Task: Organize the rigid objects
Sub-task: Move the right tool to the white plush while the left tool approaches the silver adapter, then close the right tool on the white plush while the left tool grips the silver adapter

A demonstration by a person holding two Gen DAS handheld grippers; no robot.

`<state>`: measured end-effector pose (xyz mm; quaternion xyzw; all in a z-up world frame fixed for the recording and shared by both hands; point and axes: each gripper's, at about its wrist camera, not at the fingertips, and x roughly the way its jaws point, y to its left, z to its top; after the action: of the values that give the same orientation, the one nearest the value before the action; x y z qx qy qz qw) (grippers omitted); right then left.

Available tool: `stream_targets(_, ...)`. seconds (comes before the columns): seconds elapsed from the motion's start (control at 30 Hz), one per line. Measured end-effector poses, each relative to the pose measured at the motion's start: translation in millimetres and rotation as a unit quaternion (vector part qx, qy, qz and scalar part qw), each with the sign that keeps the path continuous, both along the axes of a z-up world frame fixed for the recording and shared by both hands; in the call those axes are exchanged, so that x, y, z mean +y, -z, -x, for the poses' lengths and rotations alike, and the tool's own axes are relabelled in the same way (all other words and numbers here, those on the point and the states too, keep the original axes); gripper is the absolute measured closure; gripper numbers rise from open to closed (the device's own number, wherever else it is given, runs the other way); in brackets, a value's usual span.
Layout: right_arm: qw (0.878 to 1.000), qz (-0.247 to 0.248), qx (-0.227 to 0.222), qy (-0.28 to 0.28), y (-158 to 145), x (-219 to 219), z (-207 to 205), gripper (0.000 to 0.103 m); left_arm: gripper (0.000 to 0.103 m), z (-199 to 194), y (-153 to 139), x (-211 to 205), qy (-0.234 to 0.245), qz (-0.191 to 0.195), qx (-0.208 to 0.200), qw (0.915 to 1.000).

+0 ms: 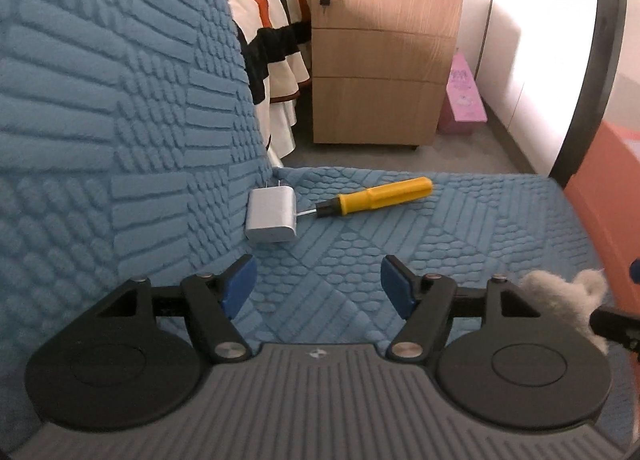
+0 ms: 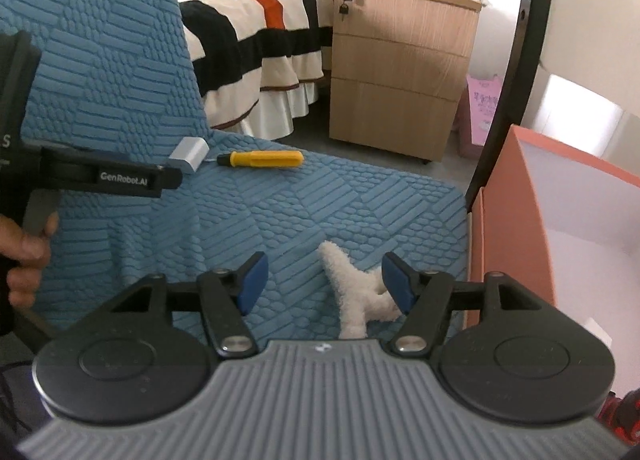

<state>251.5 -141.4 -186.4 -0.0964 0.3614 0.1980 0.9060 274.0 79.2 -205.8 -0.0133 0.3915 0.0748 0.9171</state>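
A blue quilted sofa seat [image 1: 400, 228] holds a white charger [image 1: 272, 216] touching a yellow screwdriver [image 1: 380, 194] by the backrest. Both claws, left gripper [image 1: 318, 286] and right gripper [image 2: 324, 282], gape released; a wooden drawer cabinet [image 1: 380, 60] and striped bed [image 2: 256, 20] stand behind

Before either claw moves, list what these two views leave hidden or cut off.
- Screwdriver tip: in both views behind the charger.
- Plush toy: lower part behind the right claw body in the right view; only a tuft at the left view's edge.
- Orange box: floor and contents cut off by the frame.
- Cabinet top items: blurred, overexposed.
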Motion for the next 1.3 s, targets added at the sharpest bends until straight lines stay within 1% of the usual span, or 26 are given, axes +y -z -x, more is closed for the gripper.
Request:
stream_targets(0.07,1.0,0.003,0.005,0.004,4,0,-7,0.038,0.029,-7,4,-3,-0.001,-0.024,0.009,0.9997)
stream_targets(0.13,1.0,0.005,0.009,0.005,7,0,-12,0.037,0.029,-12,9,-6,0.008,-0.044,0.016,0.9989)
stream_targets(0.2,1.0,0.008,0.01,0.005,10,1,-17,0.031,0.029,-19,13,-10,0.015,-0.065,0.022,0.9975)
stream_targets(0.33,1.0,0.016,0.015,0.003,18,3,-27,0.031,0.029,-31,23,-18,0.027,-0.115,0.028,0.9926)
stream_targets(0.47,0.999,0.025,0.024,0.0,28,7,-36,0.031,0.029,-42,32,-21,0.025,-0.147,0.027,0.9884)
stream_targets(0.57,0.999,0.033,0.035,0.006,34,9,-43,0.031,0.03,-51,41,-24,0.032,-0.166,0.034,0.985)
stream_targets(0.63,0.999,0.035,0.036,0.009,36,9,-46,0.031,0.03,-58,47,-25,0.035,-0.176,0.038,0.9831)
stream_targets(0.73,0.999,0.04,0.033,0.012,38,10,-51,0.031,0.03,-65,53,-29,0.04,-0.203,0.036,0.9776)
stream_targets(0.77,0.998,0.047,0.029,0.01,39,11,-51,0.031,0.03,-67,54,-29,0.041,-0.207,0.037,0.9768)
stream_targets(0.83,0.998,0.059,0.024,0.006,40,12,-53,0.031,0.03,-72,57,-25,0.037,-0.2,0.043,0.9781)
stream_targets(0.93,0.998,0.061,0.035,0.006,44,12,-57,0.031,0.03,-80,61,-21,0.032,-0.205,0.049,0.977)
stream_targets(1.0,0.997,0.061,0.042,0.007,46,11,-59,0.031,0.03,-83,65,-18,0.035,-0.198,0.056,0.978)
stream_targets(1.1,0.996,0.067,0.052,0.003,52,12,-60,0.031,0.03,-87,70,-17,0.032,-0.223,0.044,0.9733)
stream_targets(1.17,0.996,0.069,0.059,0.004,54,11,-61,0.032,0.031,-89,70,-12,0.024,-0.217,0.042,0.9749)
stream_targets(1.23,0.996,0.065,0.066,0.009,55,9,-61,0.037,0.033,-90,70,-7,0.017,-0.207,0.044,0.9771)
stream_targets(1.3,0.995,0.059,0.076,0.015,56,7,-63,0.043,0.039,-91,68,-2,0.011,-0.189,0.046,0.9809)
